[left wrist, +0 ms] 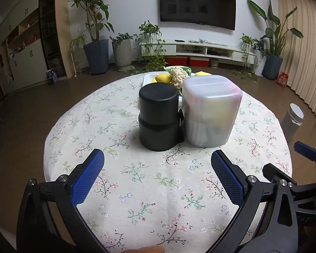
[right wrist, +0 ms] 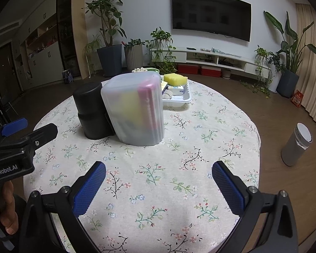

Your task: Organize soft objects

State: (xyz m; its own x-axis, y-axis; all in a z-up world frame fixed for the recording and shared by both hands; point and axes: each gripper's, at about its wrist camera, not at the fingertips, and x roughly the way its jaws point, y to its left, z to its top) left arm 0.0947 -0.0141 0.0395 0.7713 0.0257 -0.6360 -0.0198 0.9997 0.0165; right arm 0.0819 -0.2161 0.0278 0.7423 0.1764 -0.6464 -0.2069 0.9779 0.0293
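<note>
A translucent white bin (left wrist: 210,109) (right wrist: 134,107) stands on the floral tablecloth with yellow and pink soft items dimly visible inside. A black cylindrical container (left wrist: 158,116) (right wrist: 90,111) touches its left side. Behind them a white tray (right wrist: 179,99) holds a yellow sponge (right wrist: 176,78), a cream knobbly item (left wrist: 179,76) and other soft pieces. My left gripper (left wrist: 158,164) is open, short of both containers, nothing between its blue pads. My right gripper (right wrist: 159,172) is open too, empty, nearer the table's front and right of the bin.
The round table (left wrist: 73,122) ends close on every side. A grey bin with a white liner (right wrist: 297,145) stands on the floor to the right. A hand (right wrist: 2,206) holds the left gripper's handle at the left edge of the right wrist view. Potted plants and a TV unit line the far wall.
</note>
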